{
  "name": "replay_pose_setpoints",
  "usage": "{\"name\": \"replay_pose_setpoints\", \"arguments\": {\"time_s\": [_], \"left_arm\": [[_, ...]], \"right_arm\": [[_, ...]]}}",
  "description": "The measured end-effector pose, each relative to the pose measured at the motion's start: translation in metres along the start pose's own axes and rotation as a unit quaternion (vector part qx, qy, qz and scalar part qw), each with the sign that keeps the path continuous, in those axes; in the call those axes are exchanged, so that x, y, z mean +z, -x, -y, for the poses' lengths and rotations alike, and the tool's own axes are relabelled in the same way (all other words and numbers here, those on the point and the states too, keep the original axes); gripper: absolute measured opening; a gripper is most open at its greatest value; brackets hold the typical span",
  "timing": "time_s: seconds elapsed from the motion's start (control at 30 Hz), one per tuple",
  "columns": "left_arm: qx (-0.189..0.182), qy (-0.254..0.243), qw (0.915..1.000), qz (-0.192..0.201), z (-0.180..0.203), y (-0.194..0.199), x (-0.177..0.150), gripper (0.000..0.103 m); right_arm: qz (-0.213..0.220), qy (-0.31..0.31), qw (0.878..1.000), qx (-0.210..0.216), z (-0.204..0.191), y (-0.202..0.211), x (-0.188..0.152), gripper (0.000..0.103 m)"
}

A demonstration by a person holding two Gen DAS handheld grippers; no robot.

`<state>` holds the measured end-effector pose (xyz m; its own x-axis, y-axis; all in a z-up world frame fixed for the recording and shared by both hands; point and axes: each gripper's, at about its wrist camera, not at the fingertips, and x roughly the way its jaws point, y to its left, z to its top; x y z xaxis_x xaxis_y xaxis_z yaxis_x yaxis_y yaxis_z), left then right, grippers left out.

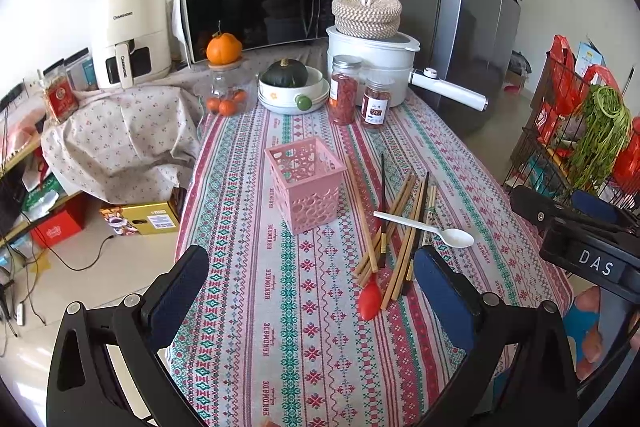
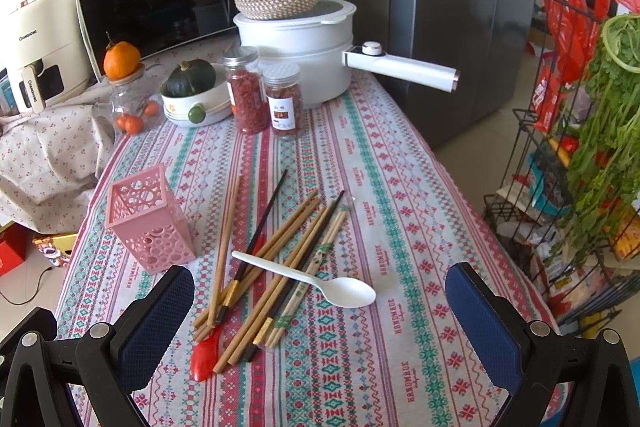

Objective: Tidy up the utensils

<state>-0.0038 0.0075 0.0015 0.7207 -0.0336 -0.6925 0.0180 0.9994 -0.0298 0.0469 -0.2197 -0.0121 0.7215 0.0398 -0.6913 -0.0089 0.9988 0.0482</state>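
Note:
A pink lattice utensil holder (image 1: 306,183) (image 2: 150,219) stands upright on the patterned tablecloth (image 1: 256,307). To its right lies a loose pile of wooden and black chopsticks (image 1: 394,227) (image 2: 276,259), with a white plastic spoon (image 1: 430,229) (image 2: 312,279) across it and a red spoon (image 1: 370,299) (image 2: 206,353) at its near end. My left gripper (image 1: 312,291) is open and empty above the table, near the pile. My right gripper (image 2: 320,311) is open and empty over the pile's near end; its body (image 1: 580,239) shows at the right of the left wrist view.
At the table's far end stand a white pot (image 2: 304,47) with a long handle and woven lid, two jars (image 2: 264,95), a bowl with a green squash (image 2: 192,95) and a glass jar of oranges (image 2: 128,99). A wire rack (image 2: 580,187) with greens stands right of the table.

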Motion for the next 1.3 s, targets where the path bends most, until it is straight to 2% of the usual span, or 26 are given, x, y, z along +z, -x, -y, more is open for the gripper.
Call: {"name": "replay_pose_setpoints", "arguments": {"time_s": [1.3], "left_arm": [[-0.003, -0.002, 1.0, -0.001, 0.003, -0.0017, -0.0034, 0.103]], "right_arm": [[-0.007, -0.005, 1.0, 0.006, -0.0053, -0.0025, -0.0027, 0.103]]}}
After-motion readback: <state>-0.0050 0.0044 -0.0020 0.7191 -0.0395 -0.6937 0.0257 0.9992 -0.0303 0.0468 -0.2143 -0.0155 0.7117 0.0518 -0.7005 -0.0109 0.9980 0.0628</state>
